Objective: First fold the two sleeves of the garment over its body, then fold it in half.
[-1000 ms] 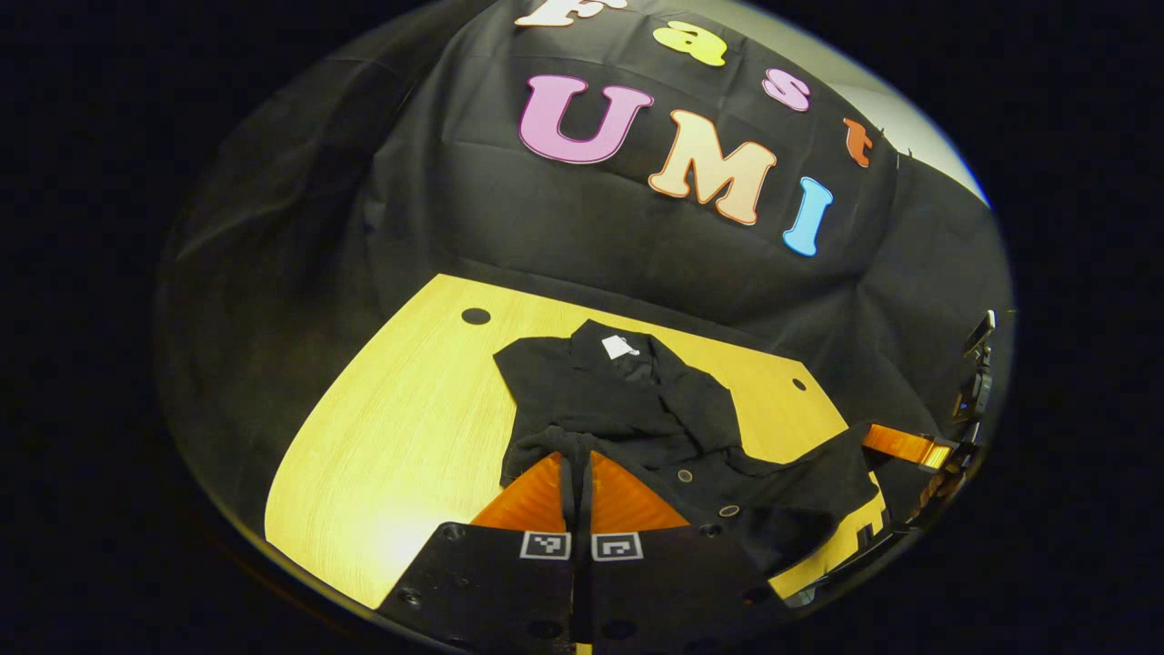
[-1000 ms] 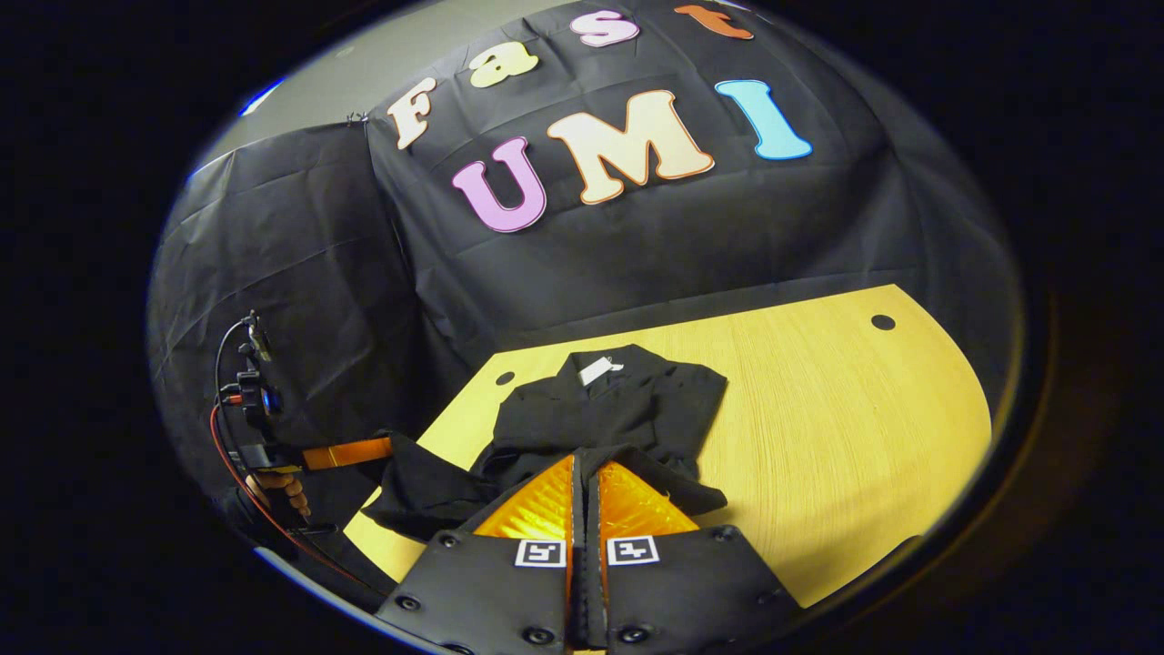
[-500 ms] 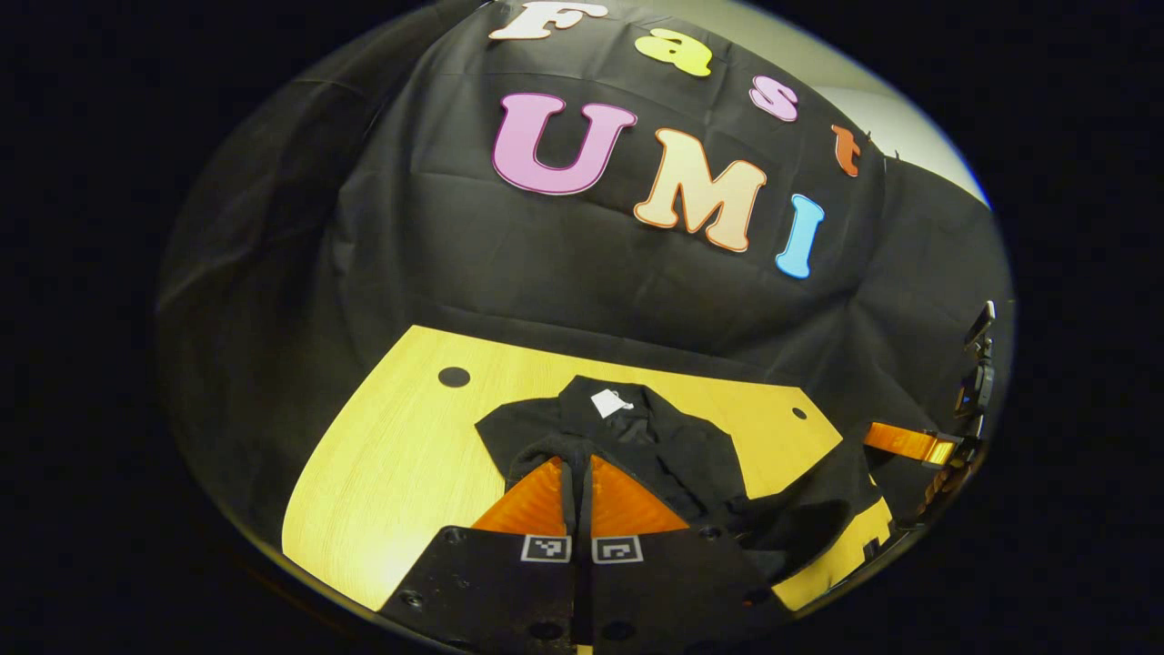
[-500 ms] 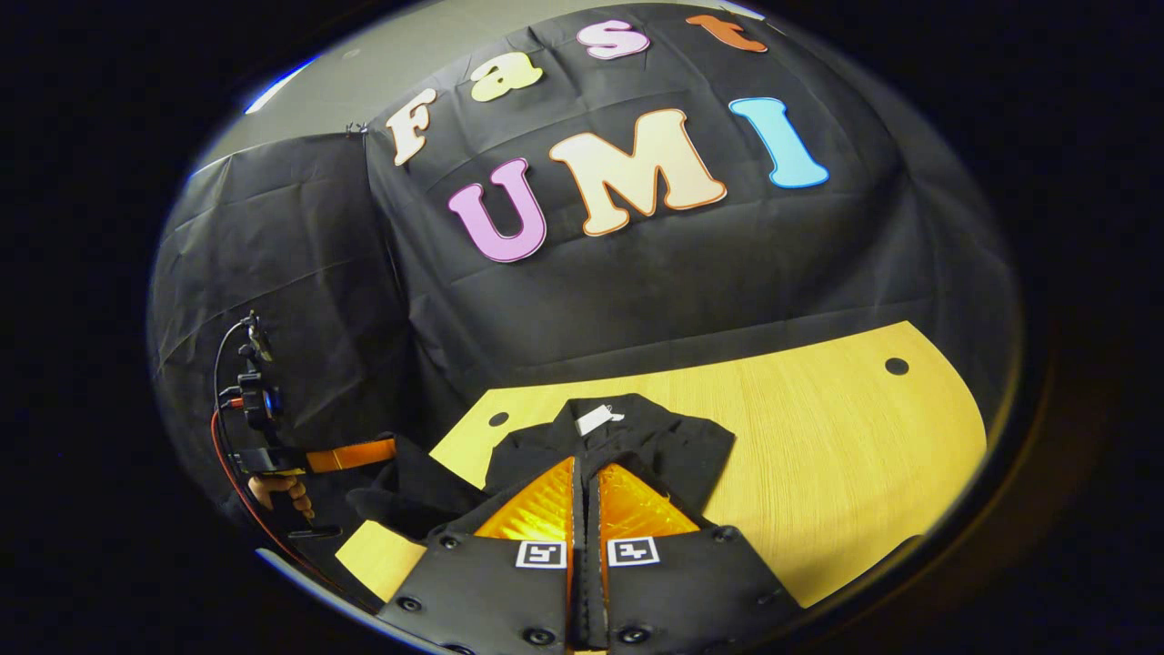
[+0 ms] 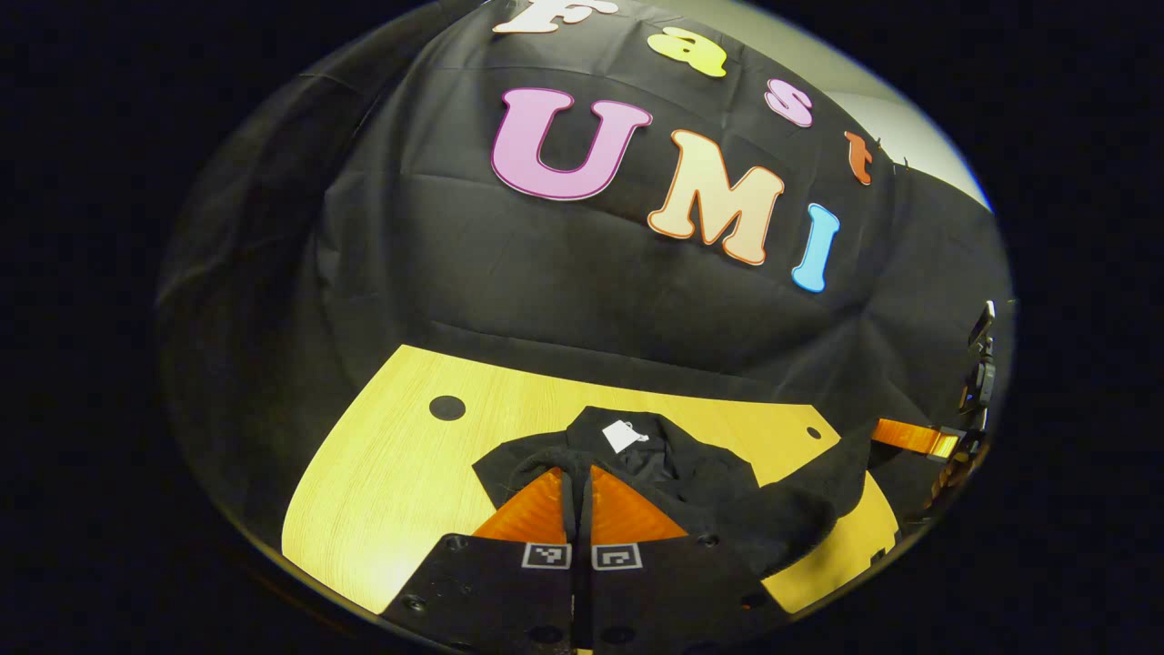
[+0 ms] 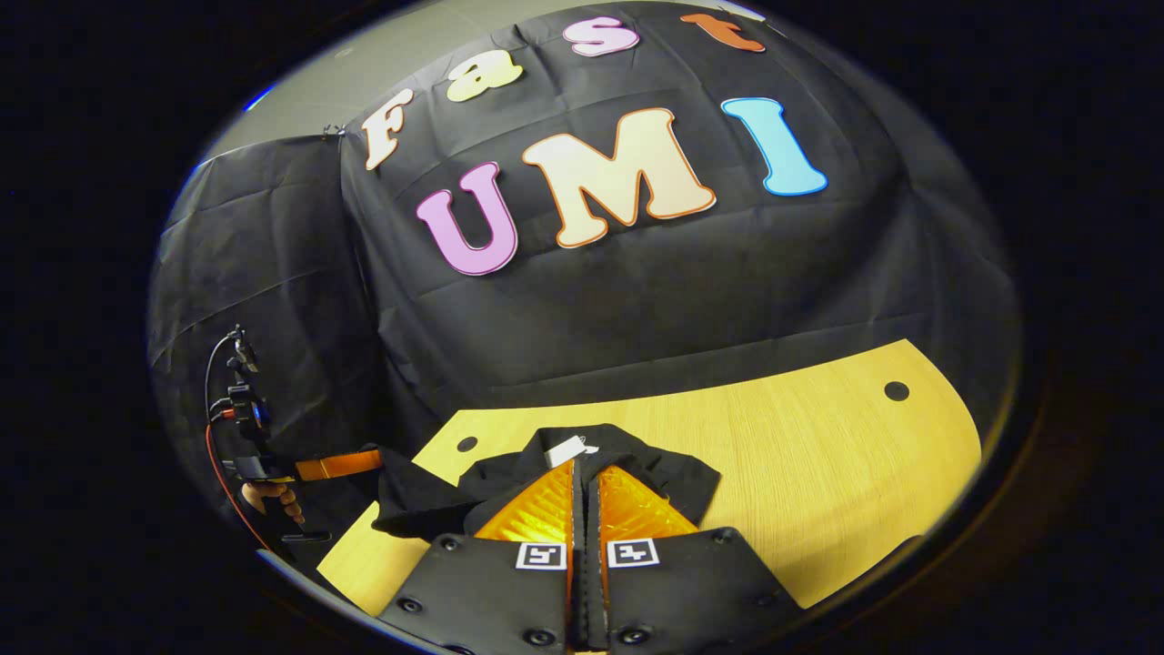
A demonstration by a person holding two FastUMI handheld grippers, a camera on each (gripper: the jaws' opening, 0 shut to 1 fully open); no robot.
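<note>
A black garment [image 5: 691,473] with a white neck label [image 5: 623,435] lies on the yellow wooden table [image 5: 391,473], collar toward the booth wall. My left gripper [image 5: 577,473] is shut on a bunched edge of the cloth, lifted over the body close to the collar. Farther right, my right gripper [image 5: 880,433] holds the other corner, and the fabric hangs in a sagging band between the two. In the right gripper view, my right gripper [image 6: 582,466] is shut on the garment [image 6: 677,478] just short of the label [image 6: 568,450]. The left gripper [image 6: 373,458] pinches cloth at the left.
The table has round cable holes [image 5: 446,408] [image 6: 897,391] near its far corners. Black cloth walls rise right behind the far edge. A hand [image 6: 273,496] with a red cable holds the left gripper's handle. Bare tabletop [image 6: 846,473] lies to the garment's right.
Both grippers have carried the held edge forward toward the collar. The label now sits just beyond the fingertips, and much less of the garment's body shows.
</note>
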